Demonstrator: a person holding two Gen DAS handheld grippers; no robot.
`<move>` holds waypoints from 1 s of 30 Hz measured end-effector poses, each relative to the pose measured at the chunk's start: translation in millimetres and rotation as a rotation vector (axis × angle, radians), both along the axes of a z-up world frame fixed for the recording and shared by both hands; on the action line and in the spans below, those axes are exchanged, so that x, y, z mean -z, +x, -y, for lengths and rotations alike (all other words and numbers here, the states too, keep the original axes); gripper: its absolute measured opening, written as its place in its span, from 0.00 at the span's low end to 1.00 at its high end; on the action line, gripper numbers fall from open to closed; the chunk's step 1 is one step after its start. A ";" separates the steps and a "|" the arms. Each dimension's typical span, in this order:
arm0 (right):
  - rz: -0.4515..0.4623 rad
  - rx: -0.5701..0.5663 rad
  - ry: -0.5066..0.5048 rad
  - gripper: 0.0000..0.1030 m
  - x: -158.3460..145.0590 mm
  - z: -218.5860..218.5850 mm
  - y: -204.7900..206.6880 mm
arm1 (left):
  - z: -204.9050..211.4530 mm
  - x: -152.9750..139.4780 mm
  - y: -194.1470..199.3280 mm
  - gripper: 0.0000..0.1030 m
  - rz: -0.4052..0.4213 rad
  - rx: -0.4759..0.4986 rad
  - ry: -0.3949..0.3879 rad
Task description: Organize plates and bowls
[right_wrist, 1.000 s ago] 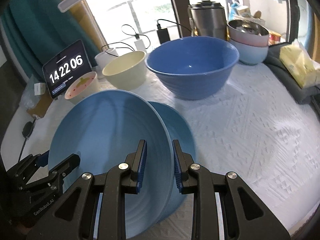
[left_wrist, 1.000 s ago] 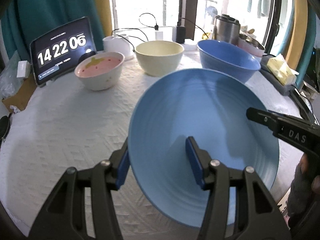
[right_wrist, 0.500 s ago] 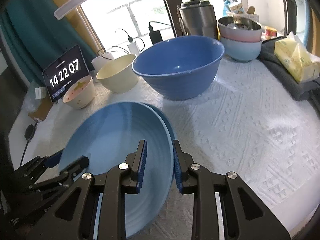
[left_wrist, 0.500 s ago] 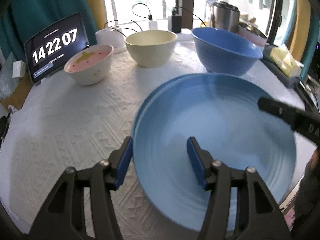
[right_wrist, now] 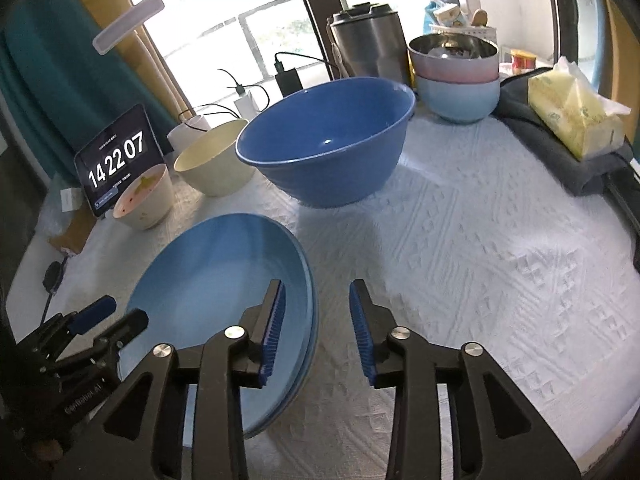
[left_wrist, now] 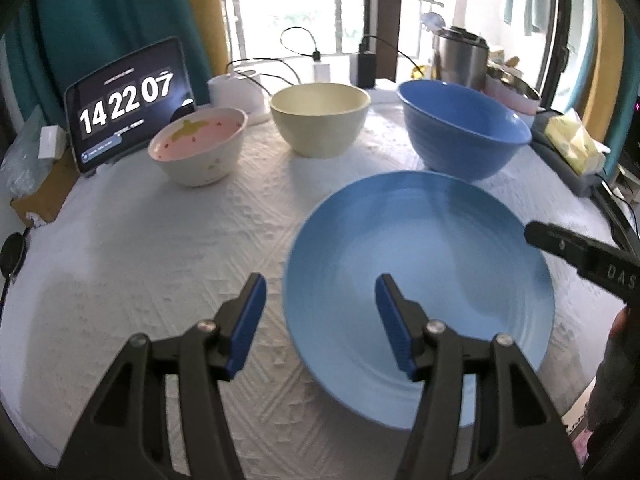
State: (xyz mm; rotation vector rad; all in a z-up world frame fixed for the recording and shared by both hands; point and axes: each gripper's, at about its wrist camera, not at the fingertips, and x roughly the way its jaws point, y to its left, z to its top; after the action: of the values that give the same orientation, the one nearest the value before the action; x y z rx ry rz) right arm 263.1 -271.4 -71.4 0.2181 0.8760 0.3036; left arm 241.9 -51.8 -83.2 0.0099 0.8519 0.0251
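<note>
The light blue plate (right_wrist: 224, 292) lies flat on a second one on the desk (right_wrist: 480, 264), its near rim between both claws: the right claw (right_wrist: 316, 332) has just been opening and now straddles the rim without pressing, the left claw (left_wrist: 316, 320) likewise apart. Three bowls, the big blue bowl (right_wrist: 328, 140) nearest, stand beyond on the white textured cloth by the window; the next move is probably toward them, though motion blur softens the plates' edges.
</note>
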 end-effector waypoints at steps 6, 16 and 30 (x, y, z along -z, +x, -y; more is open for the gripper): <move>-0.024 -0.024 0.000 0.40 5.3 -7.9 -0.3 | -6.1 6.2 1.5 0.58 -0.023 -0.018 -0.017; -0.085 -0.042 0.005 0.48 24.0 -14.3 2.2 | -7.3 23.2 11.8 0.59 -0.088 -0.025 -0.047; -0.095 -0.039 0.047 0.51 33.2 -22.3 7.1 | -7.5 28.6 18.1 0.60 -0.064 0.034 -0.139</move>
State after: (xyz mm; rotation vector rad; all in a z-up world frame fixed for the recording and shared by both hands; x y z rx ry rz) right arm 270.2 -249.0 -104.6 0.2612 0.9689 0.3525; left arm 260.0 -44.3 -111.9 -0.1058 0.9154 -0.0668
